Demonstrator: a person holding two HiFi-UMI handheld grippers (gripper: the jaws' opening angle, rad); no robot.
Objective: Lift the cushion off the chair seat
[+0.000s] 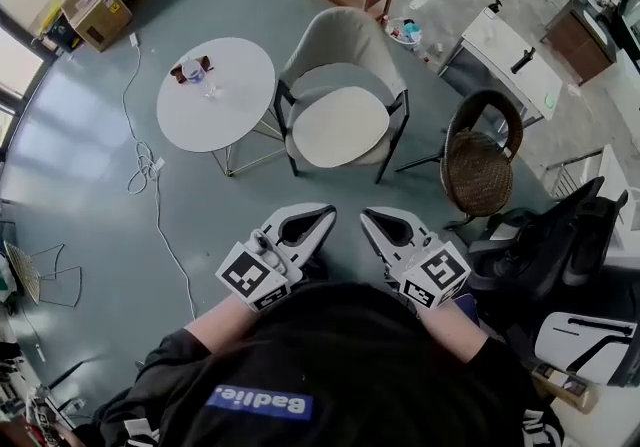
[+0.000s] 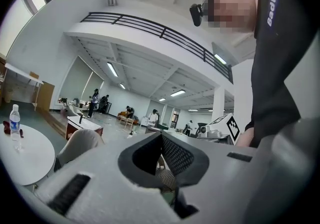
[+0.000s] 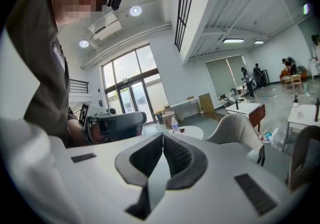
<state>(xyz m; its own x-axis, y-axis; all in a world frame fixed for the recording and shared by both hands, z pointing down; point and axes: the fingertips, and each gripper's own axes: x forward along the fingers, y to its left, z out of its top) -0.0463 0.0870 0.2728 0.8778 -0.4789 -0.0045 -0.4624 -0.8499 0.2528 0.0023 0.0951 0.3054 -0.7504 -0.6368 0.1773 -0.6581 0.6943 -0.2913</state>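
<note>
A cream oval cushion (image 1: 340,125) lies flat on the seat of a beige shell chair (image 1: 338,43) with black legs, in the middle of the head view. Both grippers hover over the grey floor well short of the chair, side by side and pointing toward it. My left gripper (image 1: 323,212) is shut with nothing between its pads, and my right gripper (image 1: 369,216) is shut and empty too. The chair's back (image 2: 80,143) shows at lower left in the left gripper view, behind the closed left gripper (image 2: 161,137). Behind the closed right gripper (image 3: 162,136) stands the same chair (image 3: 236,129).
A round white table (image 1: 230,110) with a water bottle (image 1: 194,73) stands left of the chair. A wicker chair (image 1: 478,167) and a black office chair (image 1: 545,240) stand to the right. A white cable (image 1: 150,180) trails over the floor at left. A white desk (image 1: 505,53) sits behind.
</note>
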